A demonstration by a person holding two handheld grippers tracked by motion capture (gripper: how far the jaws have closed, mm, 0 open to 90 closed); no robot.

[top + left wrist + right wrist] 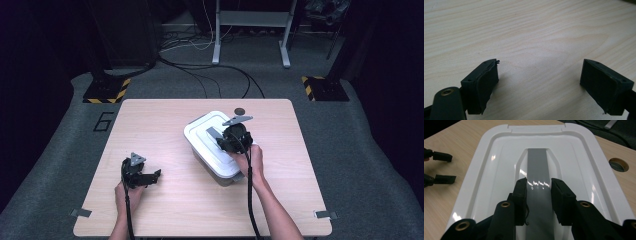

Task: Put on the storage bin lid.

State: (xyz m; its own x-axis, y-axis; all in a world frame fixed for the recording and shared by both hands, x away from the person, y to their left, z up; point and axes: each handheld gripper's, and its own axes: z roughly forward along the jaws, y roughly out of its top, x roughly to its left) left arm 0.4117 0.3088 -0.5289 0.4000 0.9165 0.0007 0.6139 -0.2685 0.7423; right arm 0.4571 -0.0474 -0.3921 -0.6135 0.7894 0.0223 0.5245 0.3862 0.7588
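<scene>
A wooden table (pixel 165 210) is seen bearing a white lidded box (pixel 200 136) right of centre, lid unraised. Its grey handle (pixel 537 165) is clamped between the right gripper (pixel 538 188) jaws. The left gripper (pixel 540 75) is held wide open, empty.

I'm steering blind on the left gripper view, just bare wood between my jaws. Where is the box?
Observer: The white plastic lidded box sits right of centre on the light wooden table, off to the right of the left gripper.
Operator: What's the right gripper doing?
Observer: The right gripper is shut on the grey handle strip in the lid's recess.
Operator: Anything past the box?
Observer: A round cable hole in the tabletop, just beyond the lid's far corner.
</scene>
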